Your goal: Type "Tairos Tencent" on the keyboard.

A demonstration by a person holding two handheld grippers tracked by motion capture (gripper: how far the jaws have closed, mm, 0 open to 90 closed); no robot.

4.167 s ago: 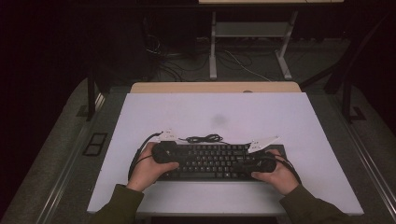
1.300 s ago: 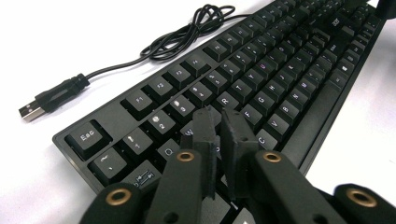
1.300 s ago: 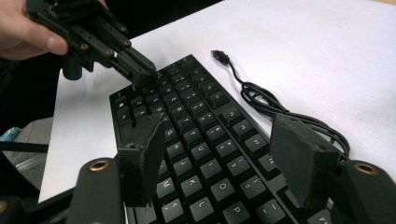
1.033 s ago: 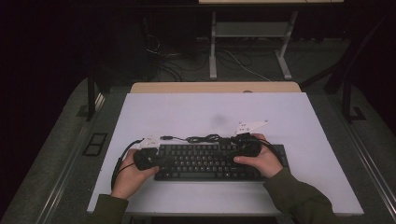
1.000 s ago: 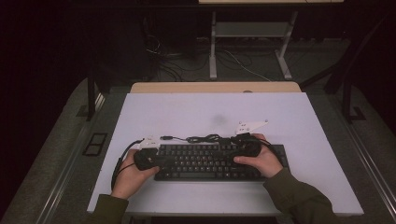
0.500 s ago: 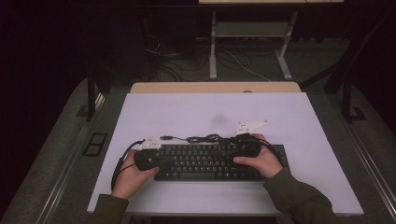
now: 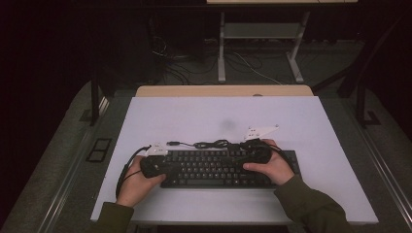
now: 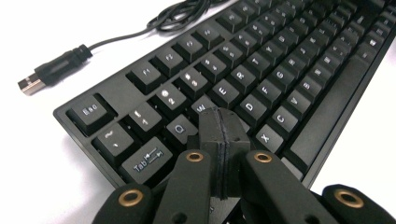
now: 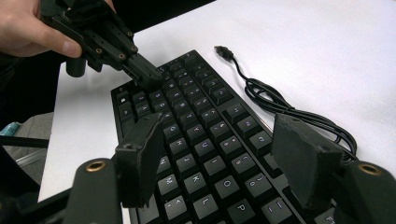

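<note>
Black keyboard (image 7: pixel 223 169) lying flat on the white surface (image 7: pixel 194 116): rigid, probably light, best gripped by its end edges; left hand-held gripper (image 8: pixel 223 128) pressed together on the Q–W keys, right hand-held gripper (image 9: pixel 219 154) spread above.

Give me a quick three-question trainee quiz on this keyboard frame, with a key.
1. True or false: the left gripper has its jaws shut, tip down on the keyboard near the Q and W keys.
2. The right gripper is: A) shut on the cable, B) open above the keys, C) lying on the table.
3. Where does the USB plug lie?

Key: 1 true. 2 B. 3 On the white table, unplugged, beyond the keyboard's Esc corner.
</note>
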